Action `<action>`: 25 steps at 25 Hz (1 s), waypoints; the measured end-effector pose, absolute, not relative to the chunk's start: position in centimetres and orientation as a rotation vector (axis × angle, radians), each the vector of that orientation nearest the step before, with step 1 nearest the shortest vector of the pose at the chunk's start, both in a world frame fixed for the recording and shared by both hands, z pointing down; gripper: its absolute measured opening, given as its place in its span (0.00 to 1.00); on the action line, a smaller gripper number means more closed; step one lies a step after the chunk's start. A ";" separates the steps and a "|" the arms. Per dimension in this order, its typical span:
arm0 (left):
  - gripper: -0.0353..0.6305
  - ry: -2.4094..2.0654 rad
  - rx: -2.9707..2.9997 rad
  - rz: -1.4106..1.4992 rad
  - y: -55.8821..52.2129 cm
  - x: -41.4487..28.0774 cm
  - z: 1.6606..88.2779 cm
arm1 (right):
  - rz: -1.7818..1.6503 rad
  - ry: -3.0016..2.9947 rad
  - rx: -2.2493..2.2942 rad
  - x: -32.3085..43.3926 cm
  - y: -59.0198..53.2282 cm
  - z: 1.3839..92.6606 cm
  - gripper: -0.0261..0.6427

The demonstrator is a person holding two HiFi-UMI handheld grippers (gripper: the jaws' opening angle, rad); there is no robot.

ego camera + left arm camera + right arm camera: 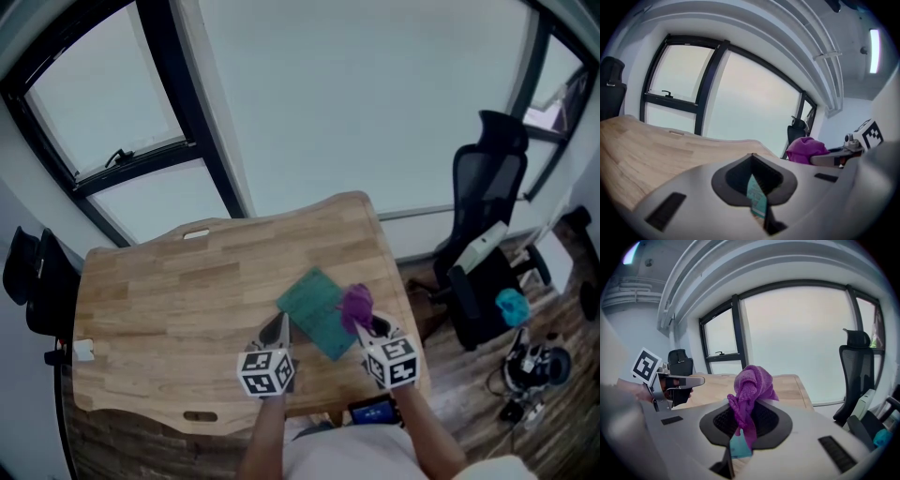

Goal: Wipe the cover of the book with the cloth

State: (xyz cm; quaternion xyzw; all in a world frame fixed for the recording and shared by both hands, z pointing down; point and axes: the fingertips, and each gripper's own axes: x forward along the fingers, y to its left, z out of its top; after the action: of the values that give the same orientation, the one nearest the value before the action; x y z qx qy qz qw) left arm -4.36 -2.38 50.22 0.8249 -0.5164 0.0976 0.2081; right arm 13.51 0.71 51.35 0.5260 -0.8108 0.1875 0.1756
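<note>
On the window-side counter (169, 300) the book (314, 311) lies slantwise, far-left to near-right, just left of your right tool (367, 328), clamped on the cloth (356, 302); left tool (280, 326) closed, empty.

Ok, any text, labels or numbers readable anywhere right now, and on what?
None readable.
book: teal cover, any print too blurred.
marker cubes: black-and-white square codes, no letters.
white tag at the table edge: too small.
blue screen at the bottom: blurred.

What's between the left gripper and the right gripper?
In the head view, the teal book lies on the wooden table between the left gripper and the right gripper, which holds the purple cloth.
</note>
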 end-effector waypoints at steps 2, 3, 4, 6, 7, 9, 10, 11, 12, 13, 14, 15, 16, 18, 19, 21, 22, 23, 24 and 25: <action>0.06 -1.460 2.304 0.272 -1.8 -3.9 49.5 | 0.514 -2.315 1.483 13.9 1.1 50.8 0.11; 0.06 -1.475 2.305 0.272 -1.5 -3.8 49.2 | 0.495 -2.321 1.481 14.0 1.2 50.5 0.11; 0.06 -1.489 2.305 0.272 -1.2 -3.7 49.0 | 0.473 -2.327 1.479 14.2 1.4 50.2 0.11; 0.06 -1.517 2.302 0.269 -0.7 -3.6 48.6 | 0.438 -2.338 1.468 14.4 1.7 49.7 0.11; 0.06 -1.530 2.301 0.267 -0.5 -3.5 48.5 | 0.423 -2.348 1.459 14.5 1.8 49.5 0.11; 0.06 -1.547 2.298 0.256 0.0 -3.2 48.1 | 0.404 -2.372 1.443 14.6 2.0 49.3 0.11; 0.06 -1.549 2.296 0.246 0.2 -3.0 47.9 | 0.400 -2.383 1.437 14.7 2.2 49.2 0.11; 0.06 -1.550 2.295 0.236 0.3 -2.9 47.7 | 0.400 -2.390 1.433 14.7 2.3 49.1 0.11; 0.06 -1.552 2.295 0.229 0.5 -2.7 47.6 | 0.402 -2.396 1.430 14.7 2.5 49.2 0.11; 0.06 -1.553 2.297 0.225 0.7 -2.6 47.5 | 0.403 -2.399 1.429 14.7 2.7 49.2 0.11; 0.06 -1.555 2.299 0.224 0.8 -2.5 47.3 | 0.403 -2.401 1.427 14.7 2.9 49.3 0.11; 0.06 -1.558 2.302 0.223 1.0 -2.4 47.1 | 0.402 -2.401 1.425 14.8 3.1 49.2 0.11; 0.06 -1.562 2.303 0.222 1.1 -2.3 47.0 | 0.401 -2.402 1.422 14.9 3.3 49.2 0.11; 0.06 -1.568 2.306 0.221 1.3 -2.2 46.8 | 0.399 -2.401 1.415 15.1 3.6 49.3 0.11; 0.06 -1.567 2.307 0.221 1.4 -2.1 46.8 | 0.397 -2.400 1.413 15.2 3.7 49.4 0.11; 0.06 -1.559 2.304 0.219 1.6 -1.9 46.9 | 0.400 -2.398 1.412 15.5 3.9 49.5 0.11; 0.06 -1.555 2.302 0.217 1.8 -1.7 47.0 | 0.404 -2.400 1.413 15.7 4.1 49.5 0.11; 0.06 -1.552 2.302 0.217 1.8 -1.6 47.1 | 0.410 -2.404 1.413 15.7 4.1 49.5 0.11; 0.06 -1.550 2.303 0.219 1.9 -1.4 47.1 | 0.416 -2.410 1.413 15.8 4.2 49.4 0.11; 0.06 -1.548 2.305 0.222 1.9 -1.3 47.1 | 0.420 -2.415 1.413 15.9 4.2 49.3 0.11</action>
State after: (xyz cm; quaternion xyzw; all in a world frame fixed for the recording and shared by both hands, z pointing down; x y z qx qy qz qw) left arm -1.32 1.91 47.13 0.8145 -0.5469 0.0783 0.1770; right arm 15.88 4.25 49.27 0.4933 -0.8432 0.1465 0.1554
